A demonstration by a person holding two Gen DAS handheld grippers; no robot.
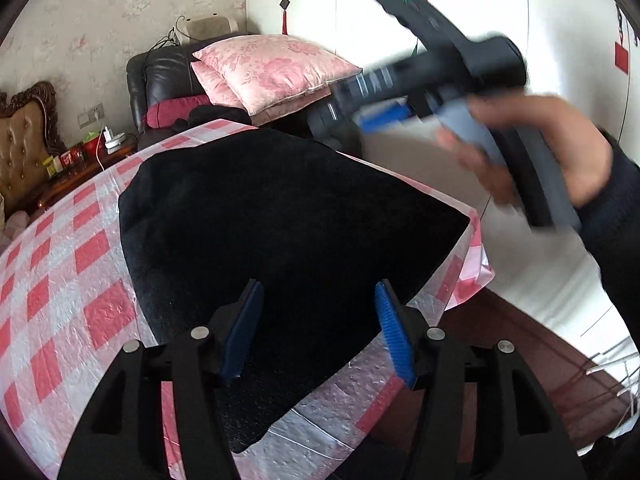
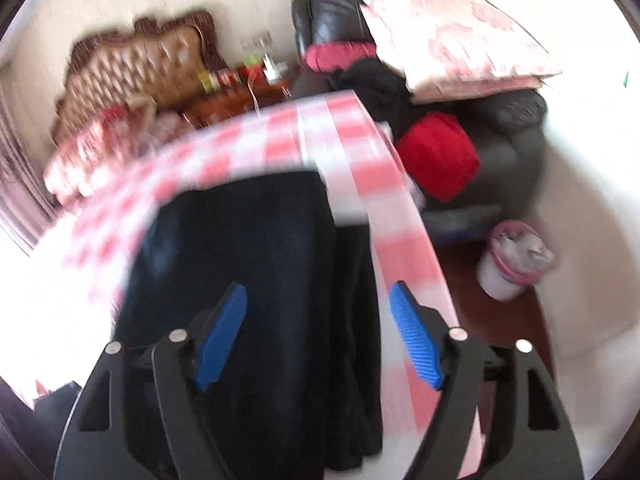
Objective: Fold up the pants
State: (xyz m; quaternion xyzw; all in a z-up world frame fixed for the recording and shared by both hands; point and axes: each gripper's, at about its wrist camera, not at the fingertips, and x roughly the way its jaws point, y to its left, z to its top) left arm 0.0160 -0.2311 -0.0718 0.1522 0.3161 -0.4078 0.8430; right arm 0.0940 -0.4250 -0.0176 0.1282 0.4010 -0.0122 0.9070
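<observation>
The black pants lie folded into a broad flat shape on the table with the red-and-white checked cloth. My left gripper is open and empty, just above the near part of the pants. My right gripper is open and empty above the pants, near the table's right edge; that view is motion-blurred. In the left wrist view the right gripper is held up in the air by a hand, above the far right of the table, blurred.
A black leather armchair with pink pillows stands behind the table. A wooden side table with small items and a carved headboard are at the left. A white bin with a pink liner stands on the floor at the right.
</observation>
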